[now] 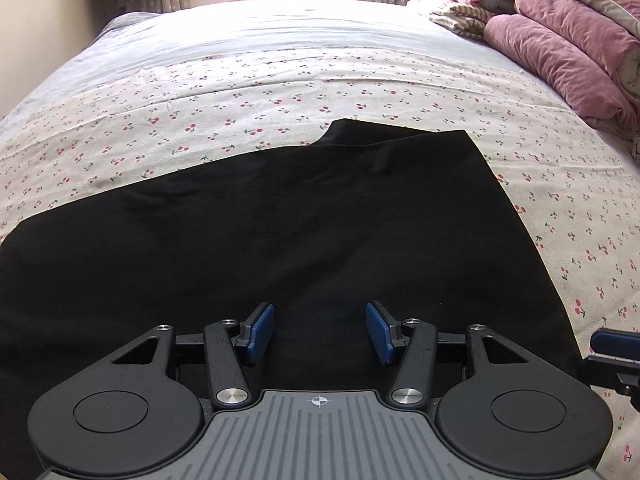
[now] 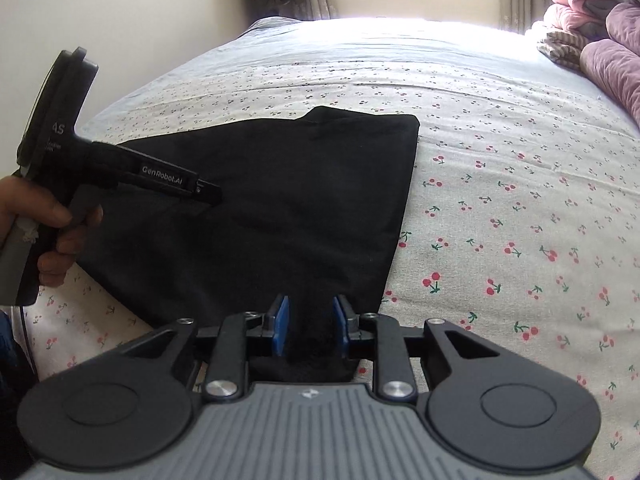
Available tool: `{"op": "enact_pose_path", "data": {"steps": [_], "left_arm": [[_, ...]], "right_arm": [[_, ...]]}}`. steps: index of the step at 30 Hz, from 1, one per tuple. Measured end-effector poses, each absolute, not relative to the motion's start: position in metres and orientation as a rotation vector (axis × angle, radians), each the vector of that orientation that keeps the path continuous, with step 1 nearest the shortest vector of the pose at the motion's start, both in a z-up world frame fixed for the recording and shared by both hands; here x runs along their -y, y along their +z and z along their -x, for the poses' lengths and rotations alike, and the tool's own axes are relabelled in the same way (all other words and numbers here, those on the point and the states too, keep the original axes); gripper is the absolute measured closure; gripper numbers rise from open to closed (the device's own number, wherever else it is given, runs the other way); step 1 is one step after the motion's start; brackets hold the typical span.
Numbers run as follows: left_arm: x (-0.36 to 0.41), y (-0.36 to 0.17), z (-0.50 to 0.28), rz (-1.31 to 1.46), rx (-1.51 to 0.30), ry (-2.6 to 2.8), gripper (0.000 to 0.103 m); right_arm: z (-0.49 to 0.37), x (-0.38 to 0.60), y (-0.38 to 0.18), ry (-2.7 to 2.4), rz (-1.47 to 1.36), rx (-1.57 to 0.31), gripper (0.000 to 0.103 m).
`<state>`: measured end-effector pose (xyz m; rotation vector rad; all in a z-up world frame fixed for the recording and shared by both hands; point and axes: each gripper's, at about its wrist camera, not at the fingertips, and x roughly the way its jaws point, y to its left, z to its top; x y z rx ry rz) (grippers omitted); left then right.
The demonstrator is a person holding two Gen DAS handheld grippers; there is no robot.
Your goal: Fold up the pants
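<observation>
1. Lying flat on the bed (image 1: pixel 280 80), the black pants (image 1: pixel 280 220) spread over the cherry-print sheet, near its front edge.
2. Left hand-held gripper (image 1: pixel 321 330) hovers over the pants, blue pads wide apart, gripping nothing.
3. Right hand-held gripper (image 2: pixel 309 326) has its pads part-open, with the pants' near edge between them.
4. Folded quilts (image 1: pixel 560 40) sit at the far right.

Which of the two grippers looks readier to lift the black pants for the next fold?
Probably the right gripper: its blue pads stand close on either side of the black pants' near edge, with cloth between them. The left gripper hangs wide open over the middle of the fabric, gripping nothing.
</observation>
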<state>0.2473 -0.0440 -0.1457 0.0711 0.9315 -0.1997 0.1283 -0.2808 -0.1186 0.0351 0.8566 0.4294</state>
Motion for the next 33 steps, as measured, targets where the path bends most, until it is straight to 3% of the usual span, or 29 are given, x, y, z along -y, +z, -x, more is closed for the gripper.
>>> {"op": "enact_pose_path", "data": {"steps": [8,12,17,20,22,29,33], "left_arm": [[0.048,-0.141,-0.259,-0.004,-0.920,-0.170,0.047],[0.039,-0.150,-0.266,0.004,-0.937,-0.158,0.046],[0.030,-0.152,-0.273,0.060,-0.965,-0.166,0.046],[0.030,-0.152,-0.274,0.068,-0.969,-0.165,0.046],[0.030,-0.151,-0.274,0.073,-0.972,-0.167,0.046],[0.013,-0.143,-0.279,0.154,-0.969,-0.174,0.045],[0.009,-0.136,-0.281,0.150,-0.940,-0.158,0.043]], "right_arm": [[-0.227,0.299,-0.123,0.390,-0.240,-0.960,0.089],[-0.273,0.283,-0.142,0.409,-0.166,-1.020,0.087],[-0.308,0.287,-0.151,0.412,-0.215,-0.968,0.089],[-0.326,0.293,-0.152,0.360,-0.185,-0.927,0.096],[-0.339,0.300,-0.157,0.277,-0.153,-0.889,0.093],[-0.323,0.314,-0.137,0.233,-0.188,-0.849,0.092],[-0.295,0.318,-0.120,0.299,-0.223,-0.847,0.085]]}}
